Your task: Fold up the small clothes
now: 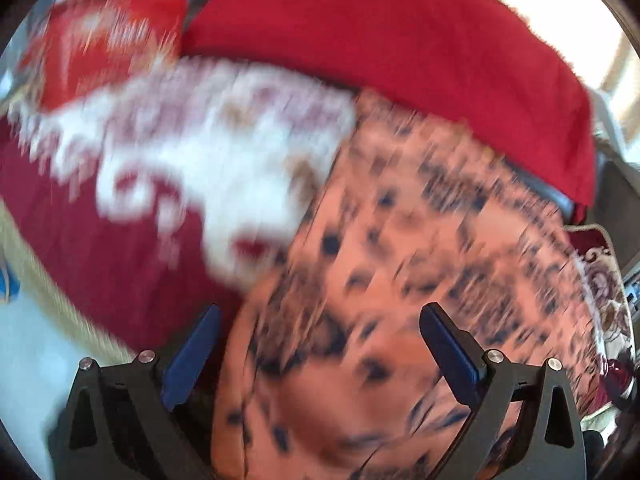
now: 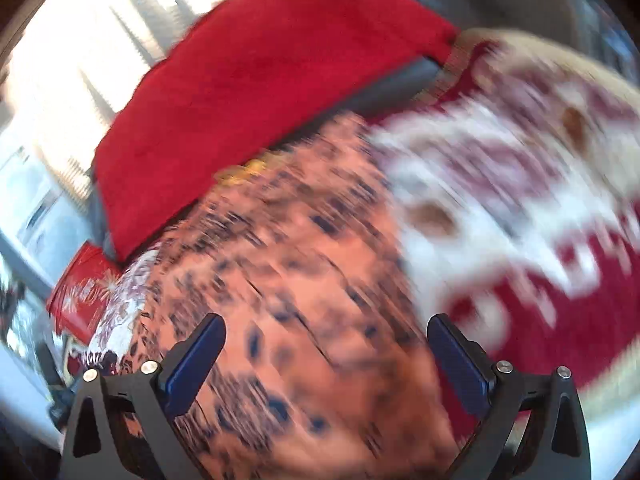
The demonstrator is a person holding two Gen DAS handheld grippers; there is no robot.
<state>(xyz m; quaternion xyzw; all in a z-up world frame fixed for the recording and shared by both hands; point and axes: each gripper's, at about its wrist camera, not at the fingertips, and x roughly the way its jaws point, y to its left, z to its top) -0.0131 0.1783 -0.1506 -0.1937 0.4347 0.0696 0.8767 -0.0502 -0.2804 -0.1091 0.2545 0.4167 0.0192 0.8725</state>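
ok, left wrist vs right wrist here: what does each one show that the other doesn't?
Left wrist only: a blue item at the left edge, too cut off to identify, on a pale floor strip.

Right wrist only: a yellow patch at the far edge of the garment, and bright windows upper left.

Both: the orange dark-spotted garment lying on a red-and-white patterned cover, a plain red cloth beyond it, and a red printed cushion. Left gripper and right gripper are open over the garment. Both views are motion-blurred.
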